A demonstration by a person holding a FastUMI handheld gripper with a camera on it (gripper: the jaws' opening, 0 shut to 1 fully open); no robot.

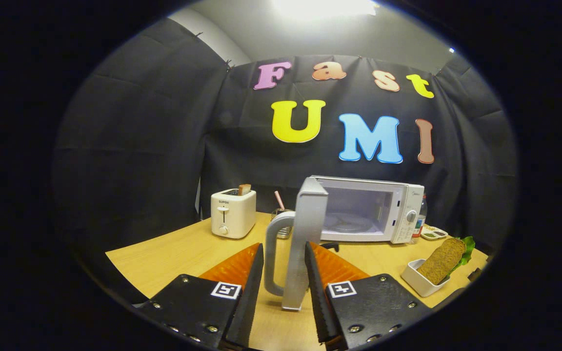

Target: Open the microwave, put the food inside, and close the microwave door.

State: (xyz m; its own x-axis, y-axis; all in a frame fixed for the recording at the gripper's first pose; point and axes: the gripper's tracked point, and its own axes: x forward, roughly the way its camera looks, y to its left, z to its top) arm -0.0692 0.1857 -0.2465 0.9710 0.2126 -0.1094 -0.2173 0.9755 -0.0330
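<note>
Your tongs (284, 253) stand partly open, with the edge of the swung-out microwave door (305, 234) and its curved grey handle (272, 253) in the gap between the two fingers; you cannot tell from this view whether either finger actually presses on the door or the handle, so no firm grip can be claimed. The door stands edge-on to you, reaching from the fingers back to the microwave (373, 212), a white box on the far side of the wooden desk (173, 253) with its cavity showing and a round glass plate (347, 224) lying on its floor. A knob (411, 216) sits on the control panel at the microwave's right side; the small marks on that panel are too fine to read. The food (442, 261), a slice of brown bread with a green leaf behind it, leans in a small white dish (415, 280) on the desk to the right of your right finger, well apart from the microwave's opening. To the left of the door stands a cream toaster (233, 213) with a slice poking out of its slot; its front carries a short dark brand word, which looks like "SUPOR". Between toaster and door a glass (283, 222) holds a striped straw. Each finger mount bears a square black-and-white marker.
</note>
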